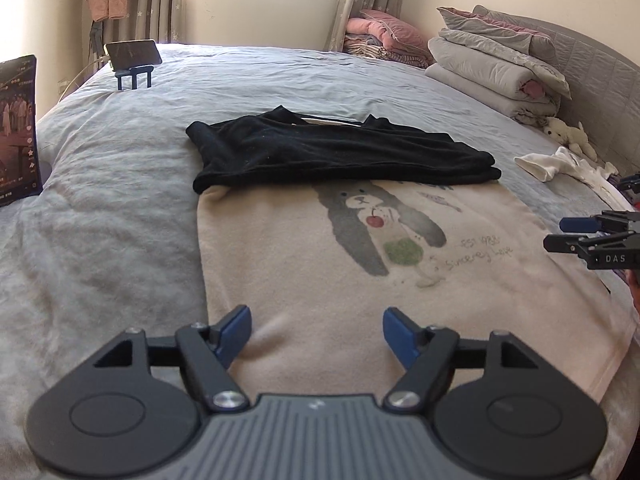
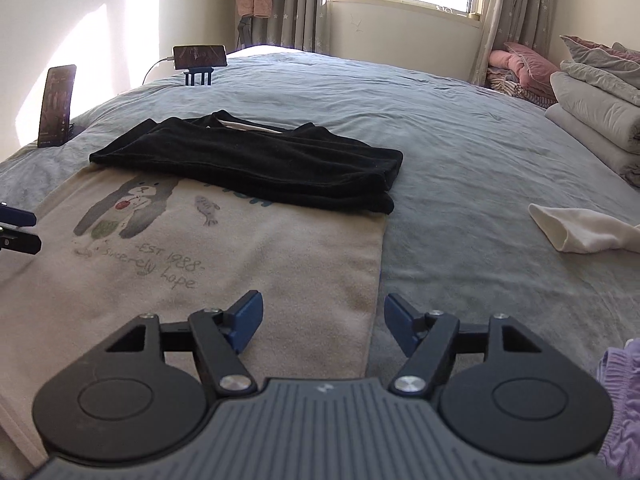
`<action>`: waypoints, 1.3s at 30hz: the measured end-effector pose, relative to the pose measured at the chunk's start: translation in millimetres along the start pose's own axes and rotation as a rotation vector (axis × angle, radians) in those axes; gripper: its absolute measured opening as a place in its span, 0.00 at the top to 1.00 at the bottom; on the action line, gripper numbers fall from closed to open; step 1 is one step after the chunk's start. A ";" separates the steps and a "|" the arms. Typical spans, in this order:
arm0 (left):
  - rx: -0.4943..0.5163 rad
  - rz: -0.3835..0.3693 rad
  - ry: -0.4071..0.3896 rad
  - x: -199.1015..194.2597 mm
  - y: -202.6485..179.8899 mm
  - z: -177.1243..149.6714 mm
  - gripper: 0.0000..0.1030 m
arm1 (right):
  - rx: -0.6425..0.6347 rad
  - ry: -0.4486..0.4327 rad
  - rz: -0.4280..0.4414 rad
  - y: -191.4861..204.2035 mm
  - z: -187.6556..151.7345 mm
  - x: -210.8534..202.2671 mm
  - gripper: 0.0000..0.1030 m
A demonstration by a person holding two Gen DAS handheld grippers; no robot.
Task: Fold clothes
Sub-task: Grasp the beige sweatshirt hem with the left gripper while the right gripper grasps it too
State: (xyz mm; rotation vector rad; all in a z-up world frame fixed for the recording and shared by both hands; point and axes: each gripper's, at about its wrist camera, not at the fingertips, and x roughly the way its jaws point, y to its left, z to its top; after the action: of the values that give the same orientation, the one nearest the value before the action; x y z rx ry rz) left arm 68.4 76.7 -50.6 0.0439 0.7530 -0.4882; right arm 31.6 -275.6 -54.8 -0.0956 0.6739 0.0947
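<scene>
A cream shirt (image 1: 320, 280) with a printed long-eared dog lies flat on the grey bed (image 1: 100, 220); its black sleeves and top (image 1: 340, 152) are folded across its far end. In the right wrist view the cream shirt (image 2: 240, 260) and the black folded part (image 2: 256, 160) show too. My left gripper (image 1: 317, 330) hovers open over the shirt's near left part, nothing between its blue pads. My right gripper (image 2: 323, 320) is open above the shirt's near right edge, also holding nothing. The right gripper (image 1: 576, 236) shows at the right edge of the left wrist view.
Two phones on stands (image 2: 199, 57) (image 2: 56, 106) stand at the bed's far left. A white garment (image 2: 584, 234) lies to the right, a purple one (image 2: 620, 400) at the near right. Folded quilts (image 1: 492, 68) and a plush toy (image 1: 568, 136) sit by the headboard.
</scene>
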 end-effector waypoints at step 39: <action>-0.387 -0.192 0.157 -87.9 24.5 -71.2 0.78 | 0.229 0.161 0.196 -9.8 -70.4 -94.1 0.84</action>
State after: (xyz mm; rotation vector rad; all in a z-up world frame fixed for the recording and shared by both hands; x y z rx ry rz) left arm -21.6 149.4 -47.6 -0.3569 1.0008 -0.5179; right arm -83.9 -299.0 -50.1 0.1852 0.8497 0.1987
